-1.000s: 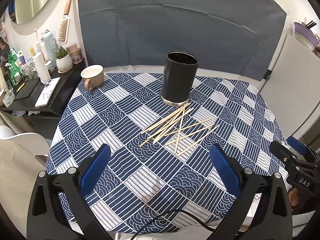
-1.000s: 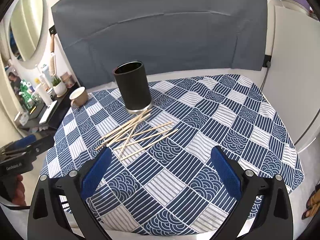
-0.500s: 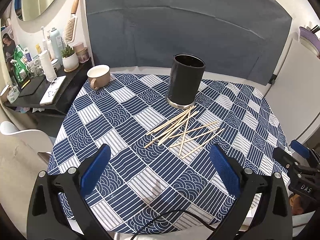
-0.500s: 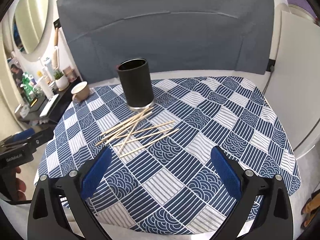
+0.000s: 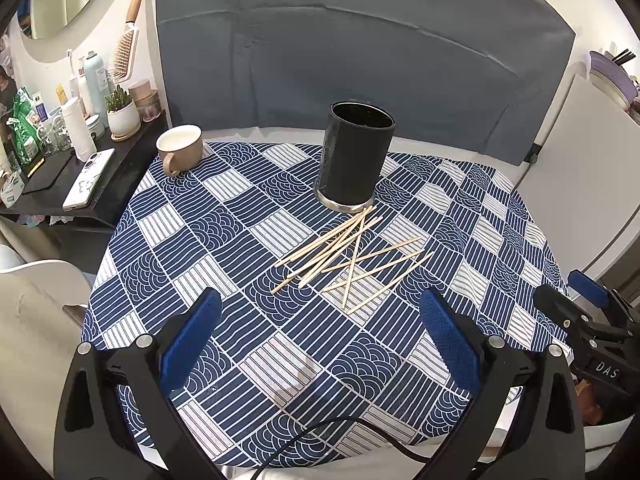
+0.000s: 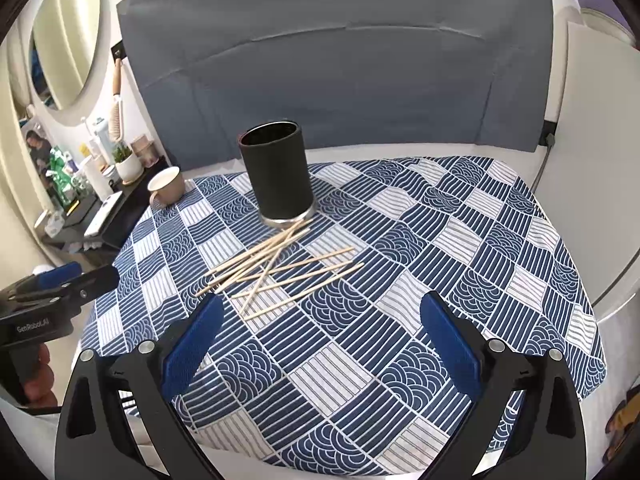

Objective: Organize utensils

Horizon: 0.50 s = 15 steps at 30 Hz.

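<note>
While nothing is held yet, both my tools hang above the near edge of the table.

Left gripper (image 5: 320,340): fingers spread wide, empty, at the bottom of the left wrist view.

Right gripper (image 6: 320,336): fingers spread wide, empty, at the bottom of the right wrist view.

Wooden sticks (image 5: 352,256): a loose, crossed pile lying flat on the cloth at the centre of the frame, their far ends touching the base of the holder.

Black holder (image 5: 356,158): an upright, open cylinder just above centre, empty as far as I can see.

Tablecloth (image 5: 224,240): blue and white patchwork, covering the table.

Mug (image 5: 180,150): beige, upper left, well apart from the sticks.

Progress: my judgement is that no stick is in the holder yet.

Risk: the sticks are thin and overlap, so closing on one may drag or scatter others, or pinch the cloth.

Risk: nudging the holder's rim with a stick could tip it.
</note>
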{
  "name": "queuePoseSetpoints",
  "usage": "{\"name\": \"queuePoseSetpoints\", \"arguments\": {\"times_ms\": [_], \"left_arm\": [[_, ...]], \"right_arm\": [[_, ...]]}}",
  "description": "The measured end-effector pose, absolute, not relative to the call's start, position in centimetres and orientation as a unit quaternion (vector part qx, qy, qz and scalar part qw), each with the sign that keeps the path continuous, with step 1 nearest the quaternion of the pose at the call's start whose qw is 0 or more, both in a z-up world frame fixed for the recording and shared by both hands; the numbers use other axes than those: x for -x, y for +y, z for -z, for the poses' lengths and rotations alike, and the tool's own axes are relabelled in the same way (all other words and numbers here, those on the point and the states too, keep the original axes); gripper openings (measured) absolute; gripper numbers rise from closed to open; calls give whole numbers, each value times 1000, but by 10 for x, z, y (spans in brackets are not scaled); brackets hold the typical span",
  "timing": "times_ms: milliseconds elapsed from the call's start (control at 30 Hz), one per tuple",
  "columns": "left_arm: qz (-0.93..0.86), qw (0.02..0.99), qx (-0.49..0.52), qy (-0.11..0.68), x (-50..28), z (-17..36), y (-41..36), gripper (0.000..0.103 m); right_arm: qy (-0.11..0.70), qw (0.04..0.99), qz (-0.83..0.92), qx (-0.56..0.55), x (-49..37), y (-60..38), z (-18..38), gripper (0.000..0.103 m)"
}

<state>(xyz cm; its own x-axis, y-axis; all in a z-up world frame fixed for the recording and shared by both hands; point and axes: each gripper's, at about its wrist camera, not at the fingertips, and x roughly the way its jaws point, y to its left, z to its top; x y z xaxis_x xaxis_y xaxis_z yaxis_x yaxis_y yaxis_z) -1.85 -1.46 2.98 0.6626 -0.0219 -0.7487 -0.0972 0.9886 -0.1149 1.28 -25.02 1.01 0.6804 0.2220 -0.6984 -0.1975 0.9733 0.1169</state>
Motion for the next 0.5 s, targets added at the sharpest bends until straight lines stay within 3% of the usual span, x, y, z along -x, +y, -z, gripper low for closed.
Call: {"name": "queuePoseSetpoints", "arguments": {"times_ms": [500], "left_arm": [[-32,908,74,412,18,-29,-12,97]], "right_arm": [[383,916,-115,-11,-17,-247,-9,94]]}}
